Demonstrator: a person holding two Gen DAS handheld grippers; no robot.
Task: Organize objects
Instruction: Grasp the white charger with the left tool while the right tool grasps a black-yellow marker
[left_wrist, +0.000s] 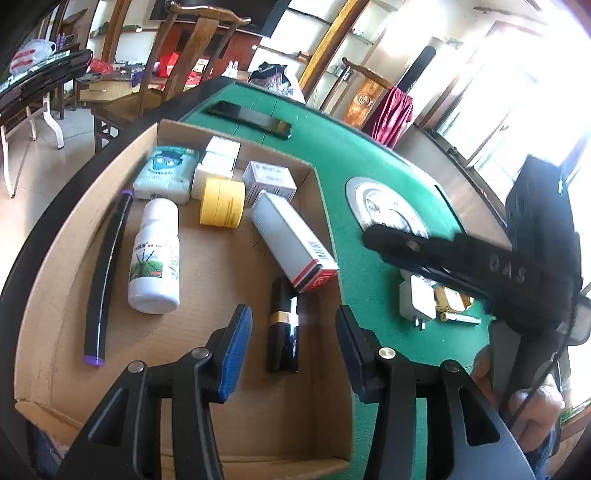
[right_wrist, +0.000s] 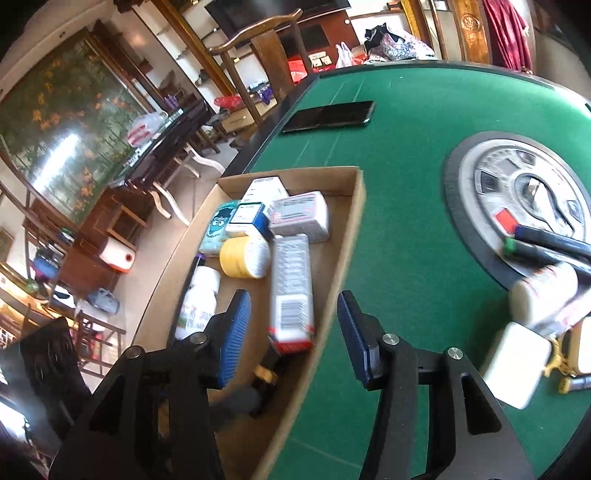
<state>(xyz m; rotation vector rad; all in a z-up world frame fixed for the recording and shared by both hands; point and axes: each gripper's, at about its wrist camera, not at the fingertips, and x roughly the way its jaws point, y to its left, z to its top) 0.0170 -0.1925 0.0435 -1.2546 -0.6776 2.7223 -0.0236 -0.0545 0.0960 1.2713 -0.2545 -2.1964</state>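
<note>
Left wrist view
- Left gripper (left_wrist: 293, 332): jaws wide apart, nothing between the pads; it hangs over the lower centre of the frame, above the box.
- Cardboard box (left_wrist: 325, 206): fills the left and centre of the frame, on the green table (left_wrist: 369, 162).
- Contents: black lipstick tube (left_wrist: 283, 328) just beyond the fingertips; long white carton (left_wrist: 291, 236) above it; white bottle (left_wrist: 156, 254) and purple-capped marker (left_wrist: 105, 277) at left; yellow jar (left_wrist: 222, 202) and small boxes at the upper centre.
- Right gripper (left_wrist: 373, 236): crosses the right of the frame; jaw gap not readable here.
- Loose items: white charger plug (left_wrist: 417, 299) on the felt at lower right, outside the box.

Right wrist view
- Right gripper (right_wrist: 293, 332): jaws wide, empty, above the box's right wall, lower centre.
- Unsorted pile: white plug (right_wrist: 513, 369), a white tub (right_wrist: 543, 295) and two markers (right_wrist: 550, 245) at the right edge; image is blurred there.
- Phone (right_wrist: 328, 116): upper centre, apart from everything.

Judgement
- Step: between placements; most things already boxed.
- Next move: likely swing the right gripper to the pile at right, centre the jaws on one item, close, carry to the bare floor of the box.
</note>
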